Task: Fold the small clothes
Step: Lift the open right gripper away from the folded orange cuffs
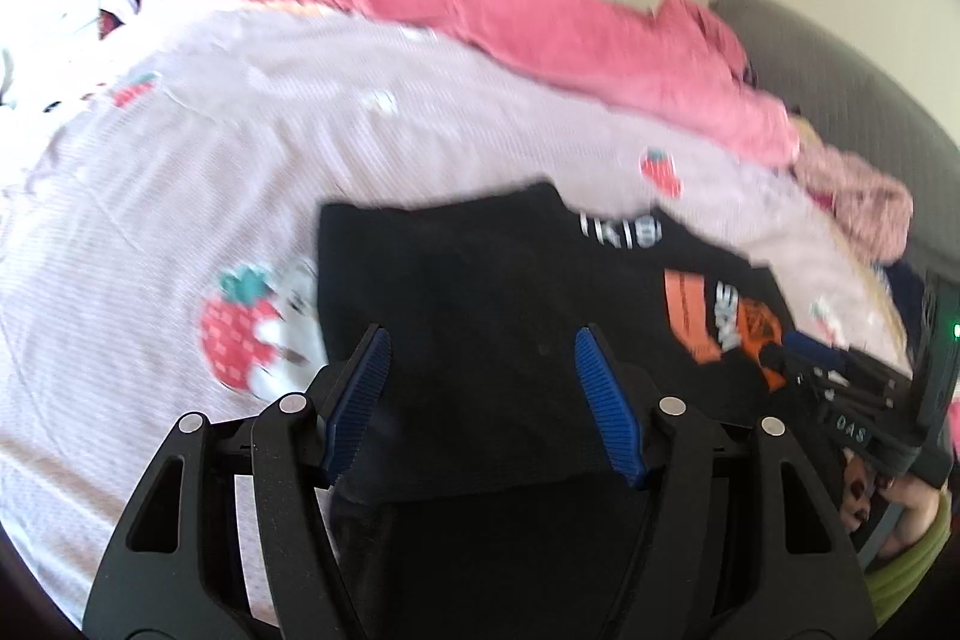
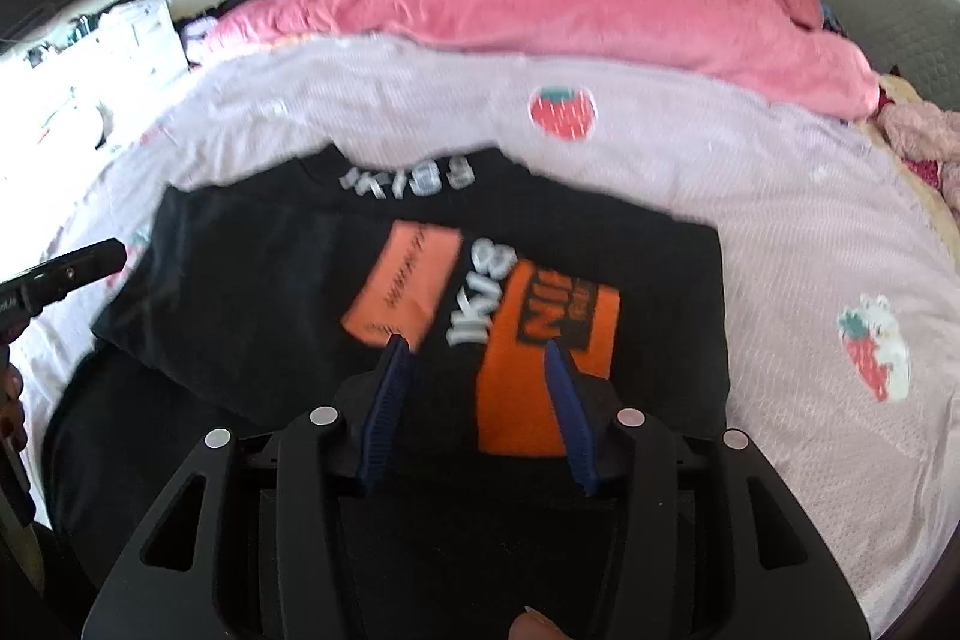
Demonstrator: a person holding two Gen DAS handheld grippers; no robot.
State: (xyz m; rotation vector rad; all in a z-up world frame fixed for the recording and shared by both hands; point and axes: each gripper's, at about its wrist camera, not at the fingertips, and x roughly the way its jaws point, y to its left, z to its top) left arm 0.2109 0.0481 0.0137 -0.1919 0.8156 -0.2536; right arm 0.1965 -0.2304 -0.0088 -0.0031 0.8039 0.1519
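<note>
Black cotton T-shirt (image 2: 270, 280) with orange patches lying on a strawberry-print pink bed sheet (image 2: 780, 250).
White lettering reads "IKV8"; left tongs (image 1: 480, 340) and right tongs (image 2: 474, 349) both gape empty above its near edge.

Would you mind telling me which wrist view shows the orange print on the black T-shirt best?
The right wrist view: the orange print lies near the centre, both patches showing on the black T-shirt, partly behind the right gripper. The left wrist view shows the print small and blurred towards the right, partly hidden by the other gripper.
</note>
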